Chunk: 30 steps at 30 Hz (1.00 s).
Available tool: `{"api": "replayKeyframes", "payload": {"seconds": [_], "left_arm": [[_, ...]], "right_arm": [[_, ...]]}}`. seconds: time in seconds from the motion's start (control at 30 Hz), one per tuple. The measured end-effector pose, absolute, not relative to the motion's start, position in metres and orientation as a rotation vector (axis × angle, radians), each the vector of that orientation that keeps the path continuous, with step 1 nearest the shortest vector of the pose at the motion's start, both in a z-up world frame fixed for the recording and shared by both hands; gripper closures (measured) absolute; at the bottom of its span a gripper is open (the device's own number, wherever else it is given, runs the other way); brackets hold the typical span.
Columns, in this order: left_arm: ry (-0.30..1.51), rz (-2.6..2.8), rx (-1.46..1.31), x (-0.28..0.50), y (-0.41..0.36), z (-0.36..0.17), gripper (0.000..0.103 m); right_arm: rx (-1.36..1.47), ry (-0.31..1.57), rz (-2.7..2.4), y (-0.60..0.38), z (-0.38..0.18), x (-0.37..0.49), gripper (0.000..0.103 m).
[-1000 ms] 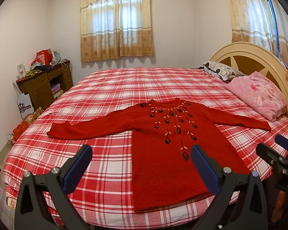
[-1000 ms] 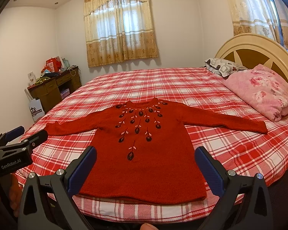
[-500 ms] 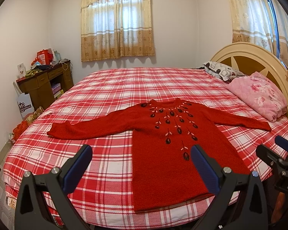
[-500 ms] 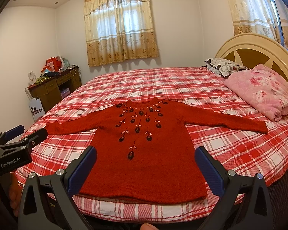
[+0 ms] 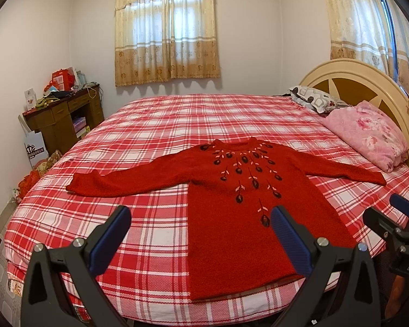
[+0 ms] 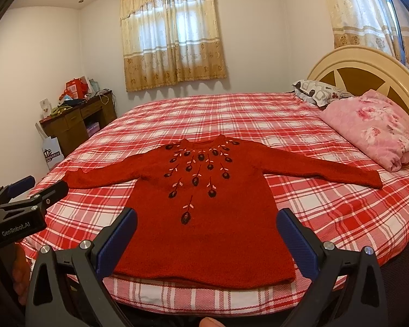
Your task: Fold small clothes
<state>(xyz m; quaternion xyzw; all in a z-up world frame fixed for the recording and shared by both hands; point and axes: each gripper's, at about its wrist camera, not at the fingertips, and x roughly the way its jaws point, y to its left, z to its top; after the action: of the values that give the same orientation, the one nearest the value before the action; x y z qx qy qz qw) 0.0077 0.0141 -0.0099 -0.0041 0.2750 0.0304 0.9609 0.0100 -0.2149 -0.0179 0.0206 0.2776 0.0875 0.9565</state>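
Plainly, the red sweater [image 6: 204, 218] lies flat on the bed [image 6: 259, 114], sleeves spread. It looks soft, limp, fairly thick. My left claw [image 5: 199, 234] and right claw [image 6: 205, 234] hover released; I'd pinch a sleeve cuff [image 6: 373, 181].

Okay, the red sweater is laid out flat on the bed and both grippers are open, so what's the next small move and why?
Probably bring the left hand-held gripper forward to the cuff of the red knitted sweater on its own side. The sweater lies flat on the red checked bedsheet, sleeves spread, nothing folded yet; both the left and the right hand-held gripper hang open short of it.
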Motion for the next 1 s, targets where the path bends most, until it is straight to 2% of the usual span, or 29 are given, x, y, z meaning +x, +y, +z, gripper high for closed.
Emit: {"api": "replayKeyframes", "payload": {"seconds": [0.5,1.0], "left_arm": [[0.623,0.055,0.04,0.058,0.015,-0.051,0.0],[0.703,0.045,0.107,0.149,0.001,-0.098,0.0]], "right_arm": [[0.078,0.673,0.008,-0.288,-0.067,0.078,0.001],[0.217,0.82,-0.319,-0.46,-0.107,0.163,0.001]]}}
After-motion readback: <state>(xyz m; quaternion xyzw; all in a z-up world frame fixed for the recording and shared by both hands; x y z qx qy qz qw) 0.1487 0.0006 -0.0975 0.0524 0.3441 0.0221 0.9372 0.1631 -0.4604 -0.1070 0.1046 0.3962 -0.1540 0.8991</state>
